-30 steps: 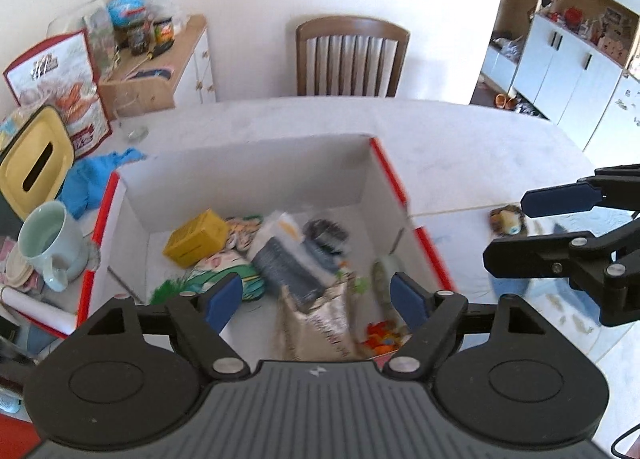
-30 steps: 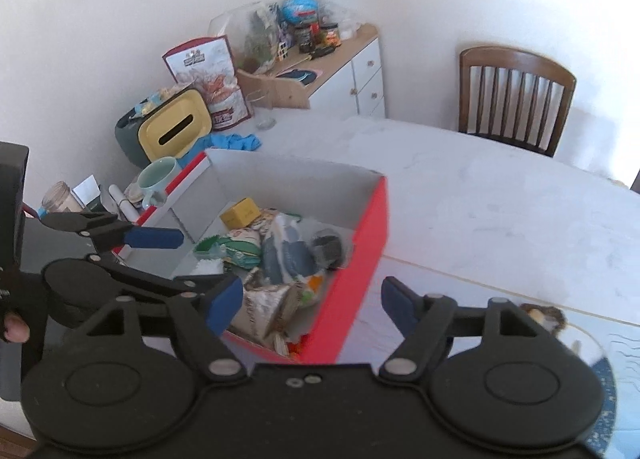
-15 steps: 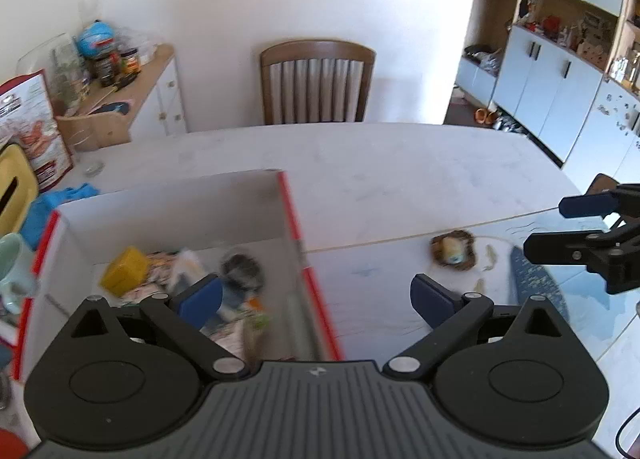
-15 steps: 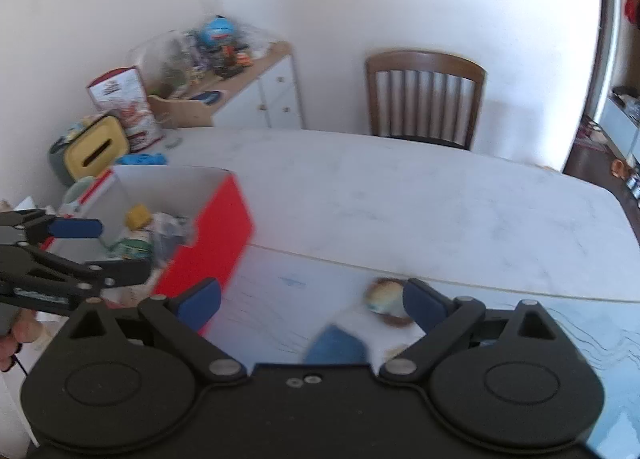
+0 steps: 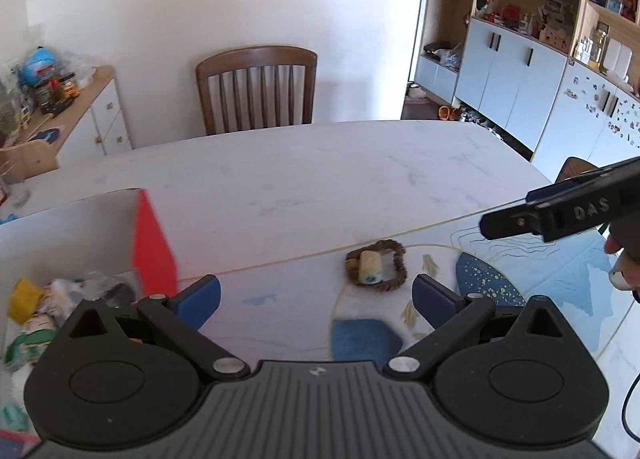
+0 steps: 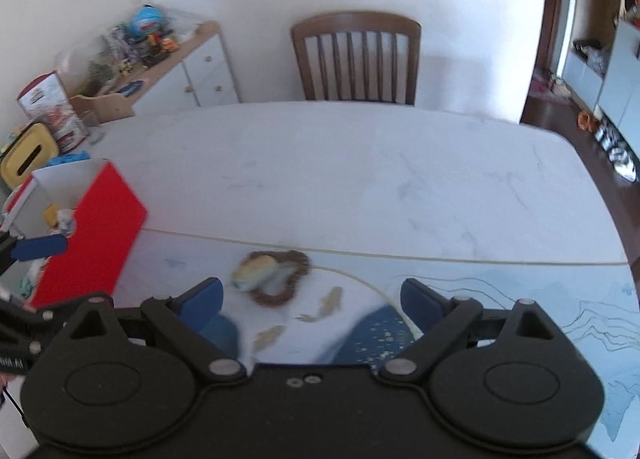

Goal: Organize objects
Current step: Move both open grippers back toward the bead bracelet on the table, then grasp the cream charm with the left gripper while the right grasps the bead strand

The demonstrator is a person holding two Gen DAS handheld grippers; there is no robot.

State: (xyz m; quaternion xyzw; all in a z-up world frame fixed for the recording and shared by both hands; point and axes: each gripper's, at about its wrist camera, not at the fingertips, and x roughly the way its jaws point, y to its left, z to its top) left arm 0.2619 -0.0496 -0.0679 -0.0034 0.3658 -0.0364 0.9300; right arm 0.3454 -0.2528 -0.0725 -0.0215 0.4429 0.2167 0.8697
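A small pale yellow roll (image 5: 369,268) lies on a brown woven ring (image 5: 394,259) on the patterned mat, just ahead of my left gripper (image 5: 316,293), which is open and empty. The right wrist view shows the same roll (image 6: 254,273) and ring (image 6: 296,263), blurred, in front of my right gripper (image 6: 312,295). Its jaws are closing a little, still wide apart with nothing between them. The red box with white inside (image 5: 154,247) holds several packets at the left. In the left wrist view, my right gripper (image 5: 508,209) reaches in from the right.
A white marble table (image 5: 320,179) stretches back to a wooden chair (image 5: 256,91). A cluttered sideboard (image 6: 176,59) stands at the far left. A yellow tissue box (image 6: 24,155) and a snack bag (image 6: 50,113) sit behind the red box (image 6: 92,227). Cabinets (image 5: 512,71) line the right wall.
Both grippers have swung right, away from over the box and toward the mat with the roll and ring. Both sets of jaws stand wider than a second ago.
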